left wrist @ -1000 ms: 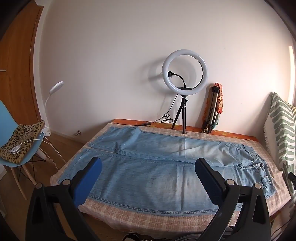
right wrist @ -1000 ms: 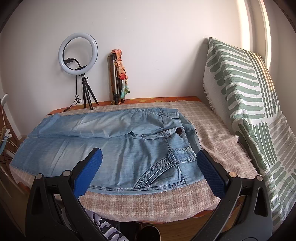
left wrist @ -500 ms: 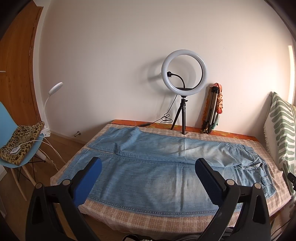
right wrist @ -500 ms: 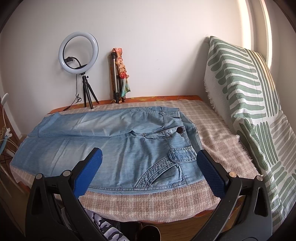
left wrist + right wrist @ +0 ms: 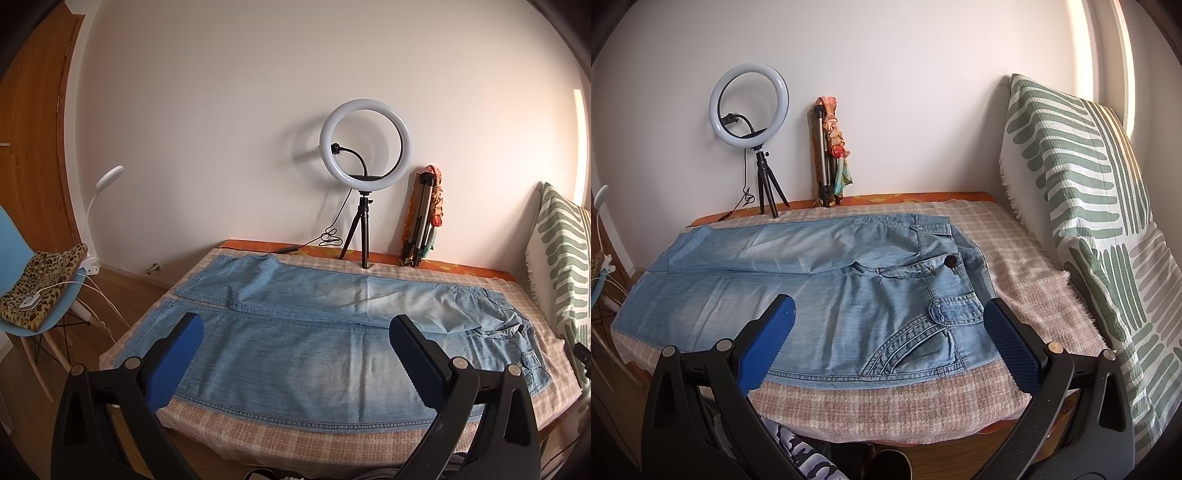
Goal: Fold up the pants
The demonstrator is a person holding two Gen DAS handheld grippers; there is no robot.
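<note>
Next to nothing has shifted in the last second: both views have only crept slightly, and the light-blue denim pants (image 5: 295, 332) lie exactly where they lay.

They are spread flat, front side up, on the pink-and-cream checked blanket (image 5: 886, 398) that covers the table. Their long axis runs left to right across the person, with the waistband (image 5: 960, 266) toward the right side, near the green-and-white leaf-patterned cushion (image 5: 1089, 221), and the leg hems (image 5: 162, 332) toward the left, by the pale blue chair (image 5: 22, 258). One leg lies nearer the person, the other nearer the wall, side by side and touching along the inseam.

The left gripper (image 5: 295, 339) hangs above the near edge, over the lower legs, its blue-padded fingers (image 5: 177, 354) spread wide and holding nothing. The right gripper (image 5: 886, 328) hangs likewise over the hip and the curved front pocket (image 5: 912, 343), fingers (image 5: 1008, 343) wide apart and empty. Neither touches the cloth.

So the denim lies ahead of and below both pairs of fingers, the left nearer the hems, the right nearer the waist. I'd judge the fold hasn't begun, and each gripper is placed to pinch the near edge of its own end.

Against the wall stand a white ring light on a black tripod (image 5: 365, 147) and a folded silver tripod (image 5: 421, 221).
</note>
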